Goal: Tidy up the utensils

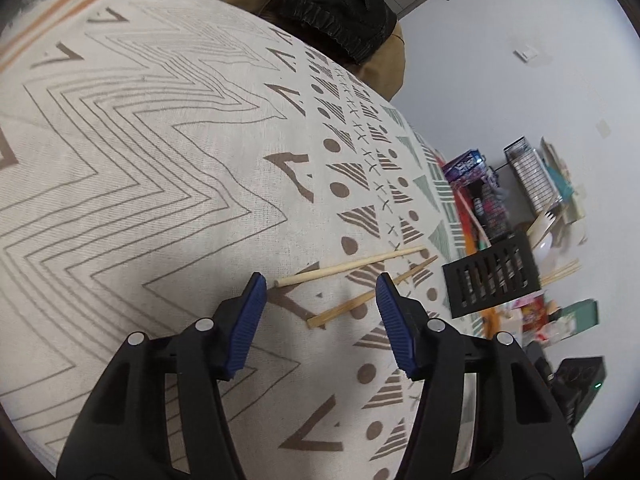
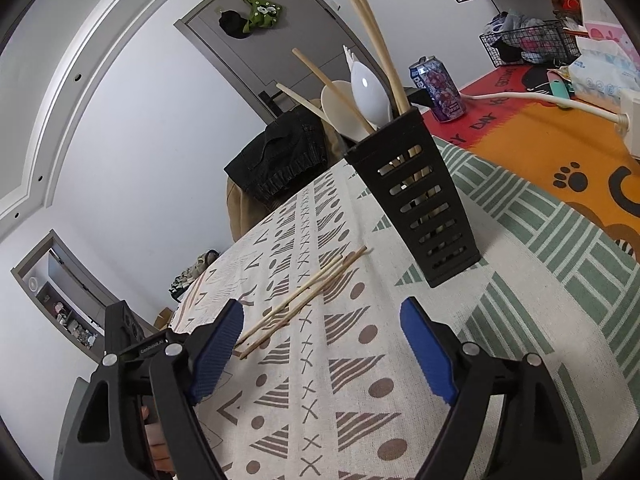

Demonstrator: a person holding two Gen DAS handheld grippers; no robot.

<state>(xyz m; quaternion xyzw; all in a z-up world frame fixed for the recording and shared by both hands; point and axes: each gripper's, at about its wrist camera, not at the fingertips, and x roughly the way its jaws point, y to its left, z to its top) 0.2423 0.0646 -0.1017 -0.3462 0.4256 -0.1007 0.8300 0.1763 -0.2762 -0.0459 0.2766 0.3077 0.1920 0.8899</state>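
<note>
Two wooden chopsticks [image 1: 352, 265] lie loose on the patterned tablecloth [image 1: 140, 160], just ahead of my left gripper [image 1: 320, 284], which is open and empty above them. In the right wrist view the same chopsticks [image 2: 304, 296] lie left of centre, ahead of my right gripper [image 2: 322, 312], which is open and empty. A black slotted utensil holder [image 2: 420, 196] stands upright beyond them and holds several chopsticks, a wooden spoon and a white spork [image 2: 362, 88]. The holder also shows in the left wrist view [image 1: 492, 276].
A drink can [image 2: 438, 90] stands behind the holder on an orange and red mat [image 2: 540, 140]. Wire baskets [image 2: 528, 42], a white cable [image 2: 540, 98] and tissue packs sit at the far right. A chair with dark clothing [image 2: 280, 156] is at the table's far edge.
</note>
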